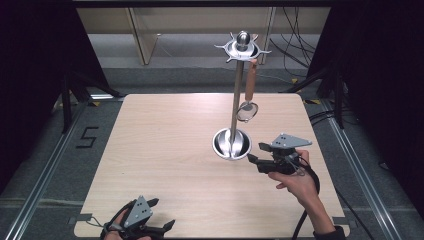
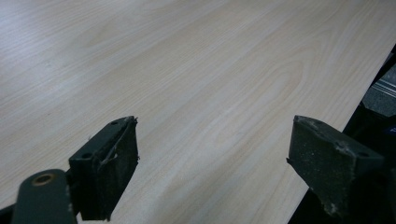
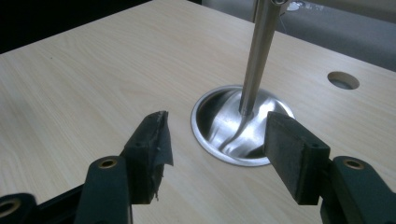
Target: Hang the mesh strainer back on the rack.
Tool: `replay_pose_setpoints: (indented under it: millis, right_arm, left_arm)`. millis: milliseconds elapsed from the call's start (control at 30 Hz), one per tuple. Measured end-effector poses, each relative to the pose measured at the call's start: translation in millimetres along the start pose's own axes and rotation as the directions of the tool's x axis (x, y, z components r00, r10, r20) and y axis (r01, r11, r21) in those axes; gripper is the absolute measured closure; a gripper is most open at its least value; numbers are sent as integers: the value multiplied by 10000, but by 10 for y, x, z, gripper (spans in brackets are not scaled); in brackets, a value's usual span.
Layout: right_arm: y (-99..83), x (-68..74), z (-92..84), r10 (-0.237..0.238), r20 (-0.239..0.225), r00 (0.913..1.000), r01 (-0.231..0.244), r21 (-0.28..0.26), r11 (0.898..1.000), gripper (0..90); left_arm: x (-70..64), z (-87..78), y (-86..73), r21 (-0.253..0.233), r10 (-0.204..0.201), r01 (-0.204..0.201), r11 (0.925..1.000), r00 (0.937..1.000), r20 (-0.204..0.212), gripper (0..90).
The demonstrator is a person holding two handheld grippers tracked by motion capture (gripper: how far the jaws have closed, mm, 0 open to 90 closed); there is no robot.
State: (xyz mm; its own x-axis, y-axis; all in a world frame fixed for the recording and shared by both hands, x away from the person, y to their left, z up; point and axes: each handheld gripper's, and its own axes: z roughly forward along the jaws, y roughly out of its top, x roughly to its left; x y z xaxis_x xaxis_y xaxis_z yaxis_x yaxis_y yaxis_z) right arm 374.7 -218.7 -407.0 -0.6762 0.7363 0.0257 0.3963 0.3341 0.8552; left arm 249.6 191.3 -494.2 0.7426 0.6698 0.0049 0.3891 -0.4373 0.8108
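My right gripper (image 1: pixel 254 153) hangs with jaws apart and empty, just beside the steel base (image 3: pixel 233 123) of the utensil stand (image 1: pixel 236 95), where a strainer (image 1: pixel 248 102) dangles from the top ring. My left gripper (image 1: pixel 162 214) rests wide open at the table's (image 1: pixel 165 135) near edge, well apart.

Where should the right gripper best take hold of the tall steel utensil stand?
Probably the thin upright pole of the tall steel utensil stand, approached level from the right gripper's side. Its open jaws could span the pole; the round dished base is wide and low.
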Motion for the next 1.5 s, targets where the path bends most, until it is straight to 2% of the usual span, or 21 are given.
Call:
replay_pose_setpoints:
  millis: [33, 67, 133, 267, 333, 367, 400, 467, 667, 767, 900, 1000, 1067, 1100, 1200, 1267, 1300, 1367, 1433, 1467, 1500]
  right_arm:
    - [-10, 6, 7, 68, -18, 10000, -68, 105, 9999, 407]
    - [-17, -4, 12, 29, -52, 10000, -28, 180, 9998, 406]
    - [-39, 19, 26, 236, -152, 9996, -231, 282, 9993, 404]
    - [-74, 14, 57, -41, -98, 9999, 44, 303, 9995, 400]
    - [-98, 36, 65, 162, -84, 9998, -159, 322, 9994, 399]
    - [-104, 17, 76, -133, -97, 9999, 135, 243, 9996, 399]
    - [-116, 38, 71, 109, -96, 9999, -104, 423, 9991, 397]
    - [-132, 47, 67, 196, -166, 9997, -185, 611, 9980, 395]
    - [-173, 46, 83, 114, -106, 9999, -107, 636, 9979, 389]
    - [-198, 44, 97, 52, -124, 9999, -45, 624, 9980, 384]
    - [-225, 57, 112, 9, -129, 9999, -1, 622, 9981, 373]
    - [-233, 56, 111, -119, -128, 9998, 128, 742, 9972, 361]
    - [-247, 65, 110, -40, -175, 9998, 54, 805, 9967, 362]
    - [-255, 82, 110, 64, -172, 9998, -50, 818, 9966, 362]
    - [-276, 100, 122, 40, -140, 9999, -29, 755, 9971, 362]
    - [-282, 83, 128, -333, -274, 9991, 353, 760, 9965, 362]
    - [-294, 130, 116, 178, -194, 9997, -160, 875, 9960, 362]
    - [-299, 113, 115, -111, -292, 9995, 137, 875, 9961, 362]
    - [-309, 116, 115, -167, -218, 9996, 184, 819, 9965, 362]
    - [-313, 123, 112, -109, -227, 9997, 129, 869, 9961, 361]
    - [-317, 112, 115, -263, -247, 9993, 283, 824, 9962, 362]
  left_arm:
    - [-22, 15, -5, -244, -341, 343, 9991, 9994, 87, 154]
    - [4, -1, -3, -28, -8, 8, 10000, 10000, 5, 153]
    - [3, -7, -5, 79, -176, 176, 9998, 9998, 13, 154]
    - [-2, 2, -4, -55, -115, 114, 9999, 9999, -27, 153]
    - [18, 3, 4, -59, 214, -214, 9998, 9998, -23, 154]
    - [-22, 18, -6, -238, -342, 344, 9991, 9994, 75, 154]
    - [-23, 16, -8, -230, -357, 359, 9991, 9993, 83, 154]
    - [13, 4, -1, -113, 156, -156, 9998, 9999, 11, 154]
    - [15, 0, 0, -36, 189, -190, 9998, 9998, -22, 153]
    - [-23, 14, -8, -218, -338, 340, 9992, 9994, 71, 154]
    - [-26, 16, -8, -205, -318, 319, 9993, 9995, 59, 153]
    - [13, 0, 1, 6, 314, -314, 9995, 9995, -17, 154]
    - [-24, 16, -8, -215, -303, 304, 9993, 9995, 65, 154]
    - [-25, 16, -10, -206, -327, 329, 9992, 9994, 68, 153]
    - [-7, 1, -6, 19, -51, 51, 10000, 10000, -31, 154]
    - [13, -2, 1, 20, 319, -319, 9995, 9995, -18, 153]
    - [13, -1, 2, 3, 307, -307, 9995, 9995, -21, 154]
    - [-18, 11, -7, -132, -211, 211, 9997, 9998, 30, 153]
    - [-12, 5, -8, -26, -74, 73, 10000, 10000, -14, 154]
    - [15, 0, 1, 21, 330, -330, 9995, 9995, -15, 153]
    - [-3, 3, -4, -21, 38, -38, 10000, 10000, -5, 154]
